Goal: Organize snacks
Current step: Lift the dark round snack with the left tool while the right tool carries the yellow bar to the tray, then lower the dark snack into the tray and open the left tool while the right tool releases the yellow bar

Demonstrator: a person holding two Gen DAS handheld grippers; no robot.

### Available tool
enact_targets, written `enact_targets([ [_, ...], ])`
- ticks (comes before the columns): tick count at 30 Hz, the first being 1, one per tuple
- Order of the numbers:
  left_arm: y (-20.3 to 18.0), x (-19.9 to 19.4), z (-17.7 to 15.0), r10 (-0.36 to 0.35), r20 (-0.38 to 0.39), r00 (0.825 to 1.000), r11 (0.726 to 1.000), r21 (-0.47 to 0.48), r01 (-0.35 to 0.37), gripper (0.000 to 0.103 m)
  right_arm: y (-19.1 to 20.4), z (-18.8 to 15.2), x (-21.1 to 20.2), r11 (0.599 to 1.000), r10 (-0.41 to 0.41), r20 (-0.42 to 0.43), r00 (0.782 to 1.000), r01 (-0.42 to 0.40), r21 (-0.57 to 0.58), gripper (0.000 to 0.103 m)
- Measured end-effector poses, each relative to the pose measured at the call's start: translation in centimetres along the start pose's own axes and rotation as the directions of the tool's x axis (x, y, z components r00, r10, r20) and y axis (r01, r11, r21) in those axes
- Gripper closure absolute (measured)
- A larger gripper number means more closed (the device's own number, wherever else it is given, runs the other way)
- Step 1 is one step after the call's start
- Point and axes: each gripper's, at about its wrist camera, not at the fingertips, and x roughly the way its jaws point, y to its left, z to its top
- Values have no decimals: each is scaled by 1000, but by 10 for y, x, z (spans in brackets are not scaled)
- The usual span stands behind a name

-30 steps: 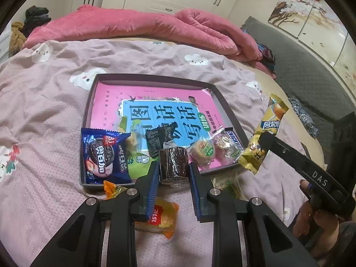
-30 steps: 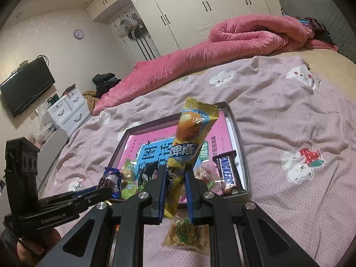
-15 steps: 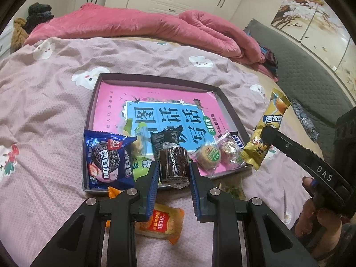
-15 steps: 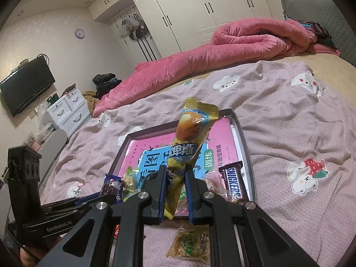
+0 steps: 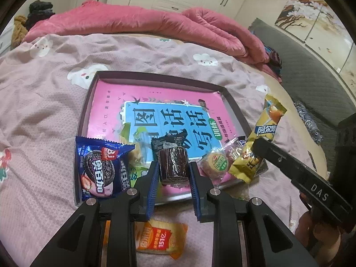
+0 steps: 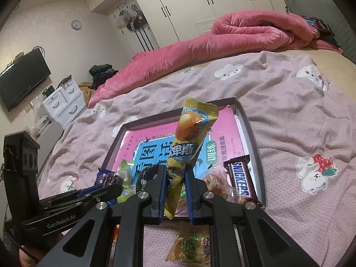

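My left gripper (image 5: 173, 166) is shut on a dark brown wrapped cake (image 5: 174, 165), held over the near edge of the grey tray (image 5: 155, 76). My right gripper (image 6: 174, 173) is shut on a tall yellow snack packet (image 6: 189, 142), which stands upright above the tray's near edge (image 6: 253, 138); it also shows in the left wrist view as the yellow packet (image 5: 264, 133). On the pink book in the tray lie a blue Oreo pack (image 5: 100, 169), green packets (image 5: 135, 138), a round cookie (image 5: 217, 161) and a Snickers bar (image 6: 239, 178).
An orange packet (image 5: 159, 238) lies on the purple blanket (image 5: 40, 102) just before the tray, under my left gripper. A clear green-labelled packet (image 6: 191, 248) lies below my right gripper. A pink duvet (image 6: 222, 37) is bunched at the bed's far side.
Both grippers have moved a little forward and down toward the tray, each keeping hold of its snack. The tray's contents have not shifted.
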Motion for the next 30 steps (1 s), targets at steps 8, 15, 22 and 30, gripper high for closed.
enact_targets([
  [8,2,8,1,19,-9,1000,1000,17,-19,75,14,-4,19,999,-2,-40,999,1,-43,87],
  [15,7,14,1,28,-20,999,1000,6,-28,75,24,-8,34,996,-25,-76,997,18,-92,87],
  [22,11,18,0,29,-30,999,1000,-4,-29,75,27,-14,43,993,-34,-98,995,23,-112,87],
  [30,13,19,-1,33,-31,999,999,-9,-33,76,28,-14,48,993,-36,-112,993,22,-119,87],
])
